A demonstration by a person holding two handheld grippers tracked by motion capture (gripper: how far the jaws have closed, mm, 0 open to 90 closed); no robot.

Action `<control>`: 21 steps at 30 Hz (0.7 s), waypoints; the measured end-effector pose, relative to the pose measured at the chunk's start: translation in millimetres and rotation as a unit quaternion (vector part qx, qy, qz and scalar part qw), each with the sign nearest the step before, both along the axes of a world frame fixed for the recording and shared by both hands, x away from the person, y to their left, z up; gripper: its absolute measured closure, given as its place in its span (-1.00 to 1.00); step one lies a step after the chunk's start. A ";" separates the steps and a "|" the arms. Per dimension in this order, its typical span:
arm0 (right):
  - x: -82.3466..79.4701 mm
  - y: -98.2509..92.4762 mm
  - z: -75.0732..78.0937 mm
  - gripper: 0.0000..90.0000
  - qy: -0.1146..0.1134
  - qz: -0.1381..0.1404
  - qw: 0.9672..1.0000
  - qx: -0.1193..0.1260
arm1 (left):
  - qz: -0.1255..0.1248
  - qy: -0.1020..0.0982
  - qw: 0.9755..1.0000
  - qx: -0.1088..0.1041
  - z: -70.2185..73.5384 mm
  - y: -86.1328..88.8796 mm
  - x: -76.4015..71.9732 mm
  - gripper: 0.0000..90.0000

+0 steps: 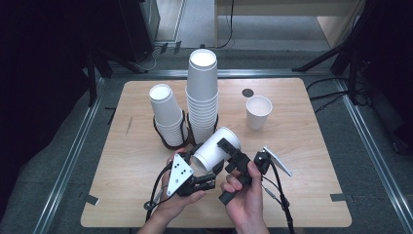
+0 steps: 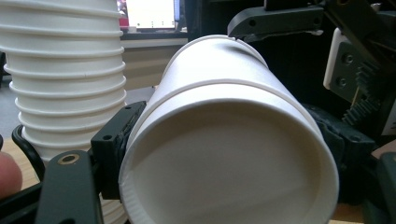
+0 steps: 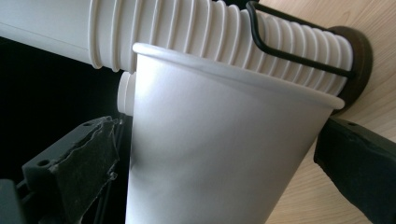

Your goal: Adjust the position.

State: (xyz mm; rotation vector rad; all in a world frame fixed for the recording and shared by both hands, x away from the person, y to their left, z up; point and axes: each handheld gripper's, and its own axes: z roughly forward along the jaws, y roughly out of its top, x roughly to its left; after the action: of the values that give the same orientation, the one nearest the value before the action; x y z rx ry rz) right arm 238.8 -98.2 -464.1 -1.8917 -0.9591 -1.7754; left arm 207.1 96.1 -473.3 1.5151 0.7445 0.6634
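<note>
White paper cup [image 1: 215,148] lies on its side in mid-air at lower centre of the high view, held between both tools just in front of the stacks. Left tool [image 1: 210,174] is clenched on the cup's base end; in the left gripper view its black jaws sit against both sides of the cup [image 2: 224,140]. Right tool [image 1: 229,148] straddles the rim end; in the right gripper view its jaws flank the cup [image 3: 219,154], but I cannot tell if the pads press.

Judgement: two nested cups are likely being parted. Keep the left grip light so the wall doesn't crush, and pull straight along the cup's axis without twisting.

Room: bare tabletop [image 1: 311,195] at lower right and lower left gives space to draw the hands apart. Just beyond the cup, centre frame, stand the short stack [image 1: 168,117] and tall stack [image 1: 202,97] in wire holders; a swing that way could topple them. Farther right, a single upright cup [image 1: 258,112] stands well apart, with a dark disc [image 1: 248,92] behind it near the far edge.
</note>
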 end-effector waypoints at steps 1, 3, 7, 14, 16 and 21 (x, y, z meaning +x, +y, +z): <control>0.7 0.8 -0.6 -1.00 -0.001 0.002 1.000 0.001 | 0.000 0.001 1.000 0.000 0.0 0.1 0.1 -0.52; 1.7 2.3 -1.6 -1.00 0.000 0.005 1.000 0.002 | 0.000 0.000 1.000 0.000 0.0 -0.2 -0.1 -0.52; 5.0 4.1 -3.0 -1.00 0.005 0.008 1.000 0.017 | -0.003 -0.002 1.000 0.001 0.2 -0.6 -0.7 -0.52; 9.9 6.9 -4.7 -1.00 0.011 0.016 0.999 0.033 | -0.007 -0.004 1.000 0.005 -0.1 -1.5 -1.4 -0.52; 10.5 7.2 -5.1 -0.99 0.011 0.017 0.999 0.039 | -0.008 -0.005 1.000 0.004 0.1 -1.3 -1.4 -0.52; 11.0 8.4 -6.4 -0.82 0.017 0.008 0.999 0.041 | -0.006 0.001 1.000 0.001 -0.1 0.4 0.1 -0.52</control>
State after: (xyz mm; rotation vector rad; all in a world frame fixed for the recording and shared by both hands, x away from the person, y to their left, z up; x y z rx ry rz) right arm 249.8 -89.8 -470.5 -1.8522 -0.8732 -1.7421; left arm 207.2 96.4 -473.4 1.5200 0.7355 0.6541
